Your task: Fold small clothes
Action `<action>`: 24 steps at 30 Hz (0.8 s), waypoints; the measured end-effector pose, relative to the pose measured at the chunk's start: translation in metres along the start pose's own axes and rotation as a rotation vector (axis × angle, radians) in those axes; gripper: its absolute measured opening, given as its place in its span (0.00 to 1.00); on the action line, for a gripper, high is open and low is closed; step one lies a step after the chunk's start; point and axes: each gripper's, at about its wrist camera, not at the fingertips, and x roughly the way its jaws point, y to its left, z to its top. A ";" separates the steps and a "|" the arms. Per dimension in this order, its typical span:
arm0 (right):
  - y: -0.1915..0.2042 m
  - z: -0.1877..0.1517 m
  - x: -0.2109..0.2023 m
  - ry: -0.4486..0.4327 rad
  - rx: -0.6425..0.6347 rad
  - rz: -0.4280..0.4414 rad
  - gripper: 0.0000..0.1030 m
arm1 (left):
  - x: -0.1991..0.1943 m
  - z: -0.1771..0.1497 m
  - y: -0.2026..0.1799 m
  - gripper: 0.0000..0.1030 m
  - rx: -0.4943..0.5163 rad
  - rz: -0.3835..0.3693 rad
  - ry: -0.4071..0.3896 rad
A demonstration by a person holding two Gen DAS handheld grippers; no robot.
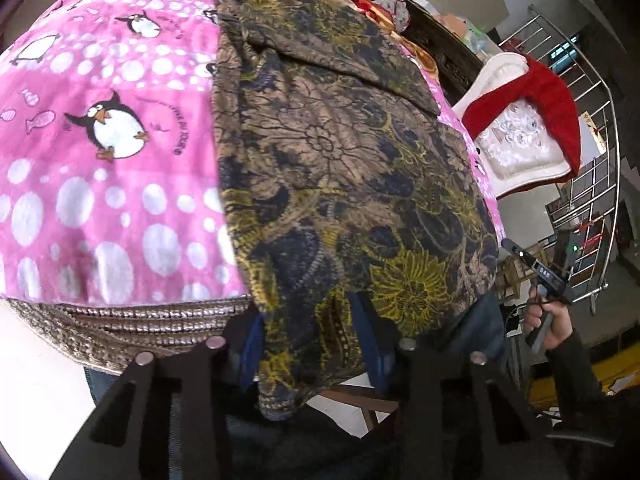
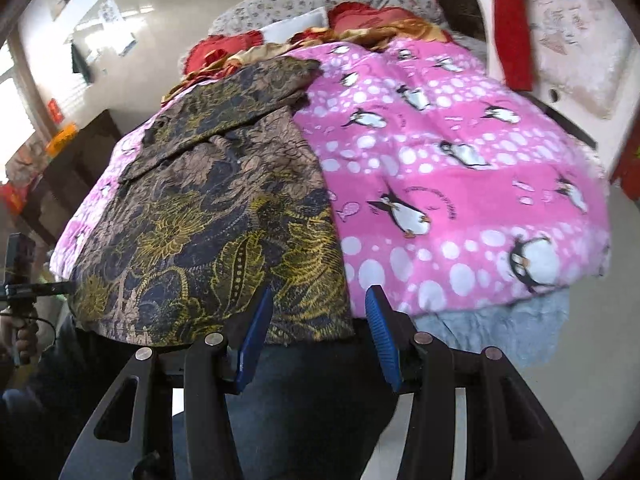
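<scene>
Left wrist view: we're looking over the near edge of the bed.
Garment: a brown, navy and yellow floral garment (image 1: 340, 152) lies spread along the pink penguin blanket (image 1: 108, 140), with one fold of cloth doubled over near its far end.
Hem: the near corner spills over the blanket's edge and hangs down right between the blue pads.
Left gripper: the left gripper (image 1: 312, 344) has its fingers spread, with that hanging flap in the gap; one pad (image 1: 250, 346) is partly hidden by cloth, and I cannot tell whether either pad presses it.
Right hand: off at the right edge, the right hand (image 1: 548, 320) holds the other tool's handle, clear of the bed.
Background: a white chair with a red cloth (image 1: 532, 128) stands beyond the bed by a metal railing (image 1: 592, 184).

Right wrist view: same bed, seen from the other side.
Garment here: the floral piece (image 2: 216, 216) covers the left part of the blanket (image 2: 460, 184), its near hem hanging over the edge.
Right gripper: the right gripper (image 2: 318, 328) is wide apart and holds nothing; its left pad (image 2: 256, 328) sits just in front of the hem, the other below the pink edge.
Far end: red and gold bedding (image 2: 312, 40) is bunched at the head.
</scene>
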 end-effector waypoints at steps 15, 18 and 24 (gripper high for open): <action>-0.038 0.015 0.046 0.083 0.036 0.418 0.31 | 0.001 -0.003 0.003 0.38 -0.020 -0.071 0.012; -0.036 0.015 0.053 0.101 0.073 0.521 0.30 | 0.001 -0.002 0.001 0.39 -0.011 -0.065 0.016; -0.025 0.019 0.049 0.100 0.018 0.417 0.06 | 0.001 -0.005 -0.001 0.32 -0.004 -0.042 -0.003</action>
